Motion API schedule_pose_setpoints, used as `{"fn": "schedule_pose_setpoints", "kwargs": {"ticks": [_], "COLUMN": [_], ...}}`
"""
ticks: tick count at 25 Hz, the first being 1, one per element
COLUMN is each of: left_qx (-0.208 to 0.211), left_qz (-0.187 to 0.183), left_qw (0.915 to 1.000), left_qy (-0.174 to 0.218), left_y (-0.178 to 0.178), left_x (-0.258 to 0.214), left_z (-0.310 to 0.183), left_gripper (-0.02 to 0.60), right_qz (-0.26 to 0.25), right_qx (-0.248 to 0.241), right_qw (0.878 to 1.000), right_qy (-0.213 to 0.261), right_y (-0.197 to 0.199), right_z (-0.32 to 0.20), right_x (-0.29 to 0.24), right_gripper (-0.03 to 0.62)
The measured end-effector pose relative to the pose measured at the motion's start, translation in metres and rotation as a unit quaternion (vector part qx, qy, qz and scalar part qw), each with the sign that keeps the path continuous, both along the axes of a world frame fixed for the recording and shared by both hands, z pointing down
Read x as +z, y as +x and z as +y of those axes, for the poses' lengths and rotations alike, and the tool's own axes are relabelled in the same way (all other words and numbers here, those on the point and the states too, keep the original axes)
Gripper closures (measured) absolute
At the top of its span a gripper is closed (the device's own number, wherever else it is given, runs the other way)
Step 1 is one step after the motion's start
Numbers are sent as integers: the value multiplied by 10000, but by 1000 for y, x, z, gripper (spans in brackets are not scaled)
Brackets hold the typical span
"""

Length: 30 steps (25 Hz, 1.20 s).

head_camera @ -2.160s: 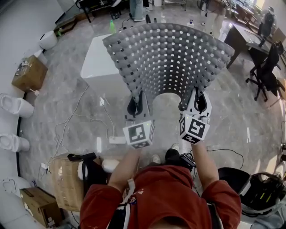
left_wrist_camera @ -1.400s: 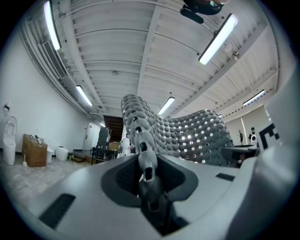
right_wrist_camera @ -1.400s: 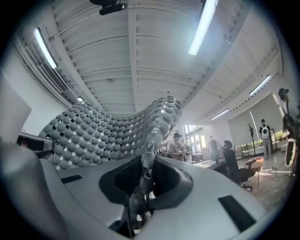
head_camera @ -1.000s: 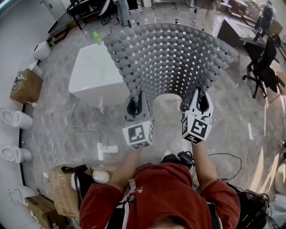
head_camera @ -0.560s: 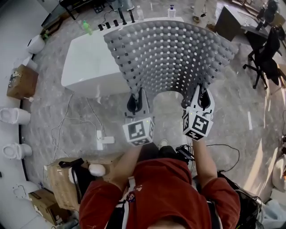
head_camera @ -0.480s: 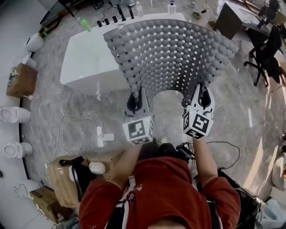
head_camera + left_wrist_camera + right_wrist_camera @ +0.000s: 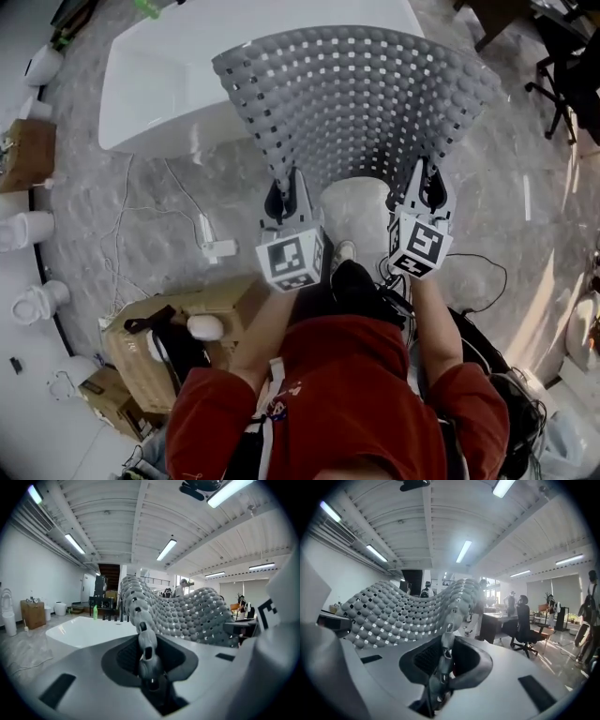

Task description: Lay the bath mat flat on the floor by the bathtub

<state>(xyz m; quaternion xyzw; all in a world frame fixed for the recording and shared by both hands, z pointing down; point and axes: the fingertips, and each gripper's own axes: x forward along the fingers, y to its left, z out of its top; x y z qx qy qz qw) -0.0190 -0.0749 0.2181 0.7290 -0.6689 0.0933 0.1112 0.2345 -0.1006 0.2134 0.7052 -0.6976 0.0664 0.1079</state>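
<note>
**Over the floor beside the tub: mat held up by two corners, not yet down**

From the head view, the grey bath mat (image 7: 356, 103) fans out in the air ahead of the person. Its near edge is pinched at two corners, the left gripper (image 7: 284, 192) on one and the right gripper (image 7: 422, 187) on the other. The white bathtub (image 7: 159, 84) lies to the left, and the mat's far left part overlaps it in the picture. On the marble floor (image 7: 141, 187) near the tub sits a power strip (image 7: 217, 249) with loose cable.

Along the left gripper view, the jaws are clamped on the mat's knobbly edge, which rises away from them in a curve, with the tub beyond.

Along the right gripper view, the jaws likewise bite the other corner, and the sheet sags between the two grips.

Risks, as I judge them:
- the far edge could catch the tub rim and fold under
- the mat could settle on the cable and lie humped
- letting go of one corner first would skew it
</note>
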Motion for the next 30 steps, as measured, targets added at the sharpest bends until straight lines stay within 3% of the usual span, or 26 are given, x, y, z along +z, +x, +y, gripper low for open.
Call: {"fn": "schedule_pose_setpoints", "kwargs": {"ticks": [8, 18, 30], "left_qx": [74, -52, -86], "left_qz": [17, 131, 39], "left_qw": [9973, 9845, 9722], "left_qy": [-736, -1748, -2339], "left_y": [-15, -49, -76], "left_x": [94, 219, 354], "left_z": [-22, 3, 3], "left_gripper": [492, 493, 494], "right_qz": [143, 333, 531], "right_qx": [-59, -231, -489], "right_qw": [9968, 9824, 9643], "right_qy": [-782, -1822, -2550], "right_y": [-22, -52, -76], "right_z": [-26, -6, -9], "right_x": [101, 228, 366], "right_gripper": [531, 531, 531]}}
